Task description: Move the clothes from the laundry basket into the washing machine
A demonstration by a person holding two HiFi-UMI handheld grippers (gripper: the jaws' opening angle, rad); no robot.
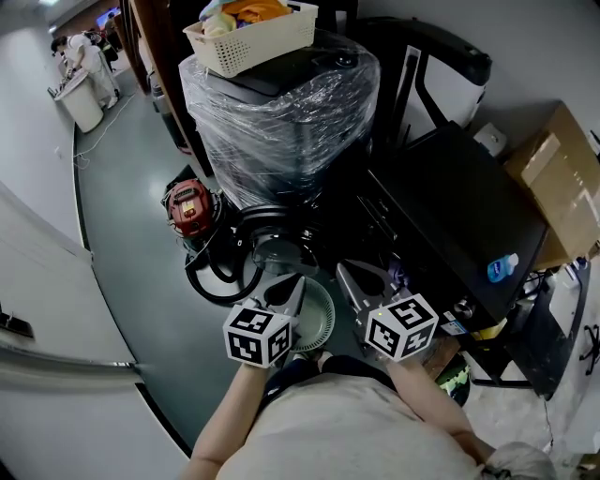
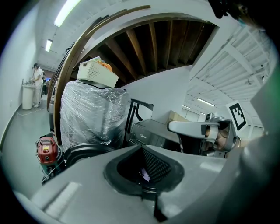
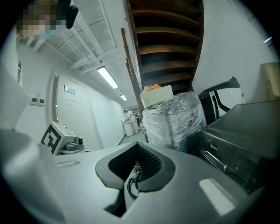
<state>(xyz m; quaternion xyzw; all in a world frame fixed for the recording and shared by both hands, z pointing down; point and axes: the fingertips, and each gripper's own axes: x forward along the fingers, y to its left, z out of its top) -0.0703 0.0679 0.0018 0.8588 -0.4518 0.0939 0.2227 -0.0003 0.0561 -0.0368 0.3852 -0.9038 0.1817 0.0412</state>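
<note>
The laundry basket [image 1: 253, 42], cream and latticed, sits on top of a tall appliance wrapped in clear plastic film [image 1: 281, 112], well apart from both grippers. The clothes [image 1: 246, 11] lie heaped inside it, orange and pale yellow showing above the rim. Both gripper views show the basket high on the wrapped appliance, with an orange piece poking out.

The left gripper [image 1: 289, 291] is held low, near the person's body, over the floor [image 1: 131, 234]. Its fingers are closed together and hold nothing. The right gripper [image 1: 352, 281] is just beside it, its fingers likewise pressed together and empty. Each carries a marker cube at its rear.

To the right of the wrapped appliance stands a black appliance [image 1: 469, 206] with a flat top; a small blue-capped bottle [image 1: 502, 268] lies at its near edge. A cardboard box [image 1: 562, 178] stands beyond it. On the floor at the foot of the wrapped appliance are a red machine [image 1: 189, 206] and a black looped hose [image 1: 220, 277]. A round grille [image 1: 321, 321] lies between the two grippers.
</note>
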